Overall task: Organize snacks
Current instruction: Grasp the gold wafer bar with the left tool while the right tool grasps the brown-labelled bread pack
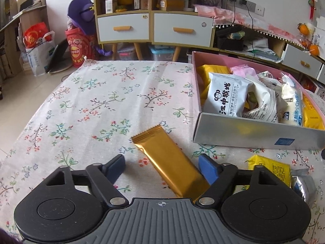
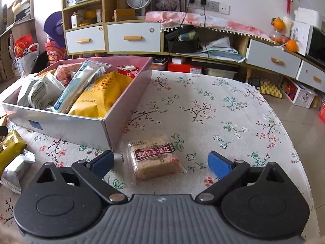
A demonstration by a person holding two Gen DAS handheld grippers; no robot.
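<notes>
A gold foil snack bar lies on the floral tablecloth between the fingers of my left gripper, which is open; the right finger is close to the bar. A grey box with pink lining holds several snack packets and stands to the right. In the right wrist view a clear-wrapped rice cake with a dark red label lies between the fingers of my right gripper, which is open around it without touching. The box is to the left there.
A yellow packet and a silver packet lie in front of the box; they show in the right wrist view as well. Cabinets with drawers and floor clutter stand beyond the table's far edge.
</notes>
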